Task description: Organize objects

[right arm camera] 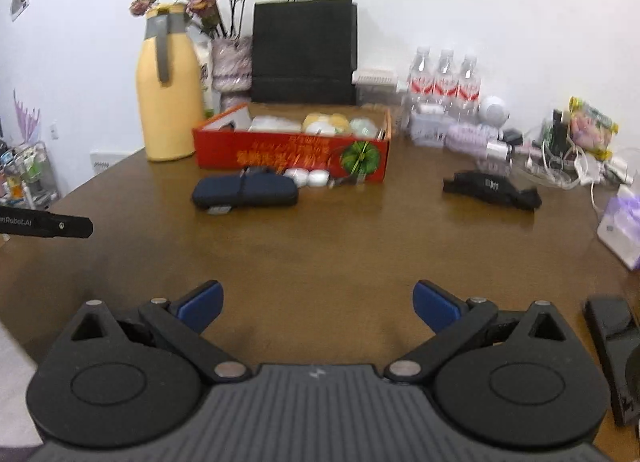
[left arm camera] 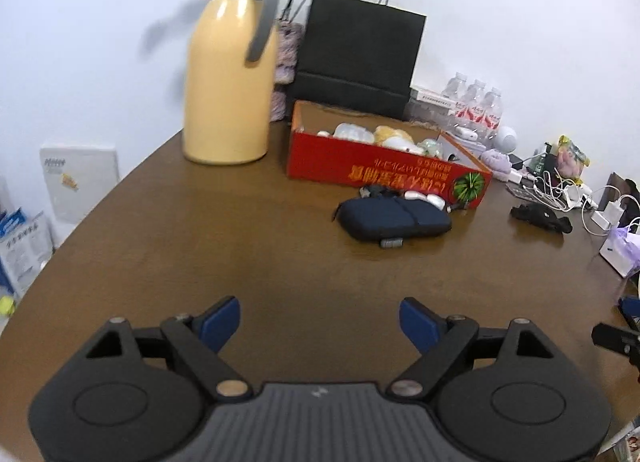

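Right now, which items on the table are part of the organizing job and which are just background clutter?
Likely job items:
- red cardboard box, open, partly filled
- dark blue zip pouch in front of the box
- two small white cases beside the pouch
- black strap-like item, lying alone

Likely background:
- yellow thermos jug
- black paper bag
- three water bottles
- tangled white cables

Both grippers' jaws are open and empty.

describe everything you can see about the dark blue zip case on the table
The dark blue zip case is a long, rounded pouch that looks like fabric over a semi-rigid shell, with a dark strap or cord running across its middle. It lies flat on the brown wooden table, lengthwise just in front of the red cardboard box, and looks closed. Small white items sit by its right end, and a small grey object lies at its near edge. Neither gripper touches it.
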